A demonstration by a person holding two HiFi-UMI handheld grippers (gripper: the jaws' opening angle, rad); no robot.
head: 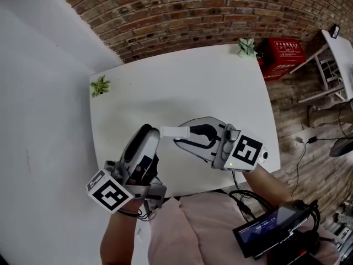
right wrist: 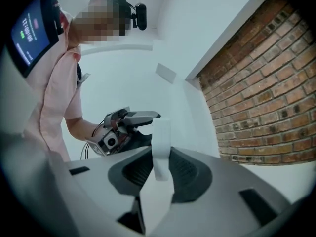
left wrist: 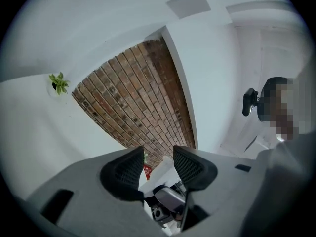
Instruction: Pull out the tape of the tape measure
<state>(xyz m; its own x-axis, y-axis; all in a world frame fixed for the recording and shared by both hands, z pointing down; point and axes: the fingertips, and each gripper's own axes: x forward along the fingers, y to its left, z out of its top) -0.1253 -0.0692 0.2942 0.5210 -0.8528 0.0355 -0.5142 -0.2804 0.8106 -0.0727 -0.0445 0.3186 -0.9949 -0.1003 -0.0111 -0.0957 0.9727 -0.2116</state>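
Observation:
My right gripper (head: 182,136) is shut on a flat white tape measure (head: 174,131), which sticks out past its fingertips to the left, above the white table (head: 165,93). In the right gripper view the white tape measure (right wrist: 160,137) stands upright, pinched between the two dark pads of the right gripper (right wrist: 160,167). My left gripper (head: 150,132) sits just left of it, pointing up toward its free end, apart from it. In the left gripper view the left gripper (left wrist: 157,162) is open, with nothing between its pads. No pulled-out tape shows.
Two small green plants (head: 100,85) (head: 246,47) stand at the table's far corners. A red crate (head: 284,51) and a white rack (head: 331,65) are on the floor at the right by the brick wall (head: 182,10). A screen device (head: 270,228) with cables hangs near my right arm.

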